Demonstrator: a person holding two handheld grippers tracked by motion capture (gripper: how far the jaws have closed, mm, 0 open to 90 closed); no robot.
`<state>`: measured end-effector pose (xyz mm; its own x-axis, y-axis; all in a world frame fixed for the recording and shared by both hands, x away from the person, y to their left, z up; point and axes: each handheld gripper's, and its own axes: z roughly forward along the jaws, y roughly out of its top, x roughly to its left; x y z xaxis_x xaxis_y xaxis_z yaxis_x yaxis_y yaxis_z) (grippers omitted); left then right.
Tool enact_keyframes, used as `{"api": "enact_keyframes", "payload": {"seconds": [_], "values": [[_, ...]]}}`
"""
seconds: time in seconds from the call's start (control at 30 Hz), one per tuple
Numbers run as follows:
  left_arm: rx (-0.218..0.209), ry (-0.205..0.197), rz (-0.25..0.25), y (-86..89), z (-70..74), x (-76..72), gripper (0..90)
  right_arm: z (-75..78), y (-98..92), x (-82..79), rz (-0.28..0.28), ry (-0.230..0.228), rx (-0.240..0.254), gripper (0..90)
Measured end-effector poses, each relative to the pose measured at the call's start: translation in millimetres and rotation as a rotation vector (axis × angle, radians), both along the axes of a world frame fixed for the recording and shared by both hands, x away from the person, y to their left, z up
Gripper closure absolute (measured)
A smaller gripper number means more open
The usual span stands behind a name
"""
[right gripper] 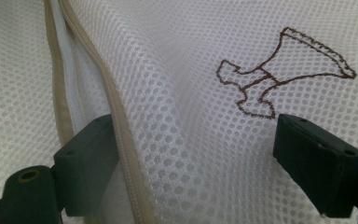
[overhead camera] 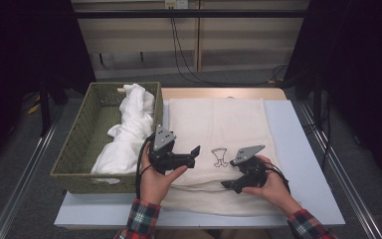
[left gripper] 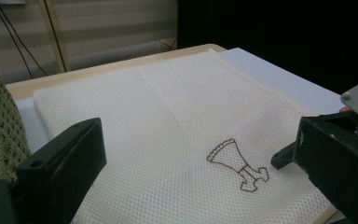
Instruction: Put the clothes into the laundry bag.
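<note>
Start close to you. Your right gripper (overhead camera: 231, 185) is low over the near edge of the mesh bag (overhead camera: 219, 129), at about 5 o'clock on the table (overhead camera: 298, 149). Its jaws are wide apart. A raised fold of the mesh sits between them, but the pads do not press on it, so it holds nothing yet. In the right gripper view the zip (right gripper: 121, 135) runs from 12 o'clock down to 6 o'clock, right beside the left jaw. The little brown drawing (right gripper: 279, 70) is at about 1 o'clock from the jaws, just past the right jaw.

This is what the next move turns on: the zip line lies along the way the gripper points, not across it. So the jaws stand on both sides of the fold, with the zip just at the left one. I think a pinch here could catch the mesh by the zip.

A bit farther out, your left gripper (overhead camera: 191, 155) hangs above the bag, at 9 o'clock from the drawing. Its jaws are open and hold nothing. The right gripper is the nearer one to the zip.

The bag lies flat, with its long side going from you toward 12 o'clock. Farthest away, at 10 o'clock, is the basket (overhead camera: 79, 144) with a white cloth (overhead camera: 127, 129) in it.
</note>
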<state>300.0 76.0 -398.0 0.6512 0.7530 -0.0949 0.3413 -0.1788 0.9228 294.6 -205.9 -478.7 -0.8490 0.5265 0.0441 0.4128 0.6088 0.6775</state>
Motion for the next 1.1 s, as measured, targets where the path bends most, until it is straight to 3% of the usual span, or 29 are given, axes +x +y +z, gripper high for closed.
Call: {"api": "enact_keyframes", "payload": {"seconds": [0.43,0.5,0.53,0.57,0.6,0.67,0.73,0.9,0.93,1.07,1.1], "values": [[-0.011,-0.007,-0.004,-1.7,-0.3,-0.1,2.6,-3.1,6.1,-1.7,0.007,-0.032,-0.023,19.7],[-0.010,-0.005,0.003,-2.3,0.0,-0.6,2.6,-2.4,6.9,-1.4,0.007,-0.038,-0.017,24.9],[-0.007,-0.002,0.001,-2.3,-0.4,-0.3,2.6,-2.6,7.1,-1.0,0.013,-0.039,-0.005,32.3],[-0.007,-0.002,0.001,-2.3,-0.4,-0.3,2.6,-2.6,7.1,-1.0,0.013,-0.039,-0.005,32.3],[-0.003,-0.002,0.001,-2.0,-0.6,0.0,2.6,-2.0,6.7,-1.0,0.003,-0.041,-0.003,39.7],[-0.006,-0.002,0.001,-2.4,-0.7,0.0,2.6,-1.9,5.8,0.9,0.002,-0.049,0.000,42.1],[0.002,-0.003,-0.001,-2.4,-0.1,0.0,2.6,-2.8,6.2,2.8,-0.023,-0.039,0.020,50.0],[-0.002,-0.004,-0.002,-3.4,0.6,-0.3,2.6,-2.4,8.6,6.5,0.001,-0.060,0.009,56.2],[-0.004,-0.003,-0.001,-3.7,0.6,-0.4,2.6,-1.4,10.7,7.4,0.004,-0.062,0.003,62.1],[-0.007,-0.008,-0.012,-4.3,0.5,0.5,2.6,0.5,12.1,11.4,0.029,-0.043,-0.009,71.0],[0.006,-0.007,-0.011,-3.9,0.8,0.3,2.7,1.6,12.3,14.0,0.030,-0.041,-0.020,77.6]]}}
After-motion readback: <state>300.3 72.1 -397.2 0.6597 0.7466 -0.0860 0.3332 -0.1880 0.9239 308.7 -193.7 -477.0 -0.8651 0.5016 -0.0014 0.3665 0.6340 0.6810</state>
